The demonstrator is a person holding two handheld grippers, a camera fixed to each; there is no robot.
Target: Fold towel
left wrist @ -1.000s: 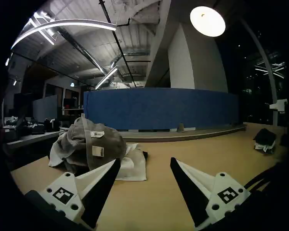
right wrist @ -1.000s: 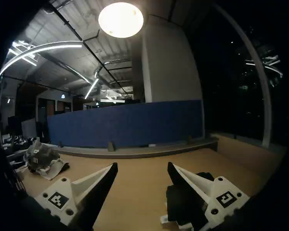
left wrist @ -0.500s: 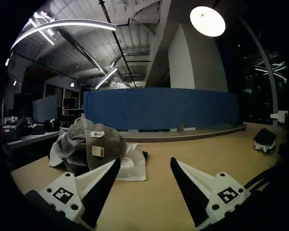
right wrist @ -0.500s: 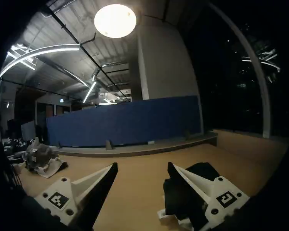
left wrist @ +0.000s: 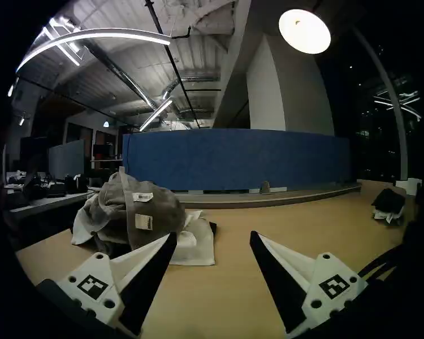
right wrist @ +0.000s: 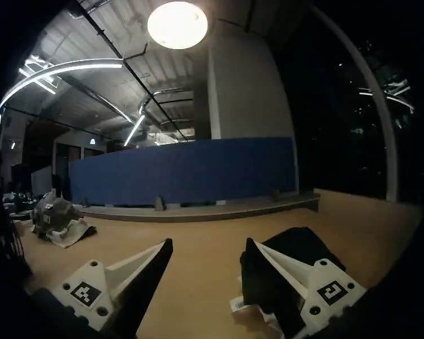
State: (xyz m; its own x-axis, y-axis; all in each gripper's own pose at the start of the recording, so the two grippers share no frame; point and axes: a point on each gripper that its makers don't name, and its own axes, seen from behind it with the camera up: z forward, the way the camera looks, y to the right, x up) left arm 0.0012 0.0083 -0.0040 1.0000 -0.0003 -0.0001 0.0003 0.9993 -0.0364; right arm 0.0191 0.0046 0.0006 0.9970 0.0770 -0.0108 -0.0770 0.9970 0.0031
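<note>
Left tool hung low over the wooden bench, its two white fingers spread wide apart with nothing between them. In the left gripper view, a heap of towels lay on the bench on the near side of the blue divider, in front of its left end. The heap was crumpled, with grey cloth on top showing two sewn labels and white cloth spread flat beneath. It sat just beyond the tip of the left finger; whether the two touched was unclear. A dark towel lay well apart from the heap, in front of the divider's right end, resting on something white.

The right tool was also open, fingers spread and holding nothing. In the right gripper view, the dark towel lay on the bench just behind the right finger and was partly hidden by it. A bit of white cloth showed at its lower edge. The heap of towels appeared small, in front of the left end of the blue divider. A round lamp glowed high above the divider.
</note>
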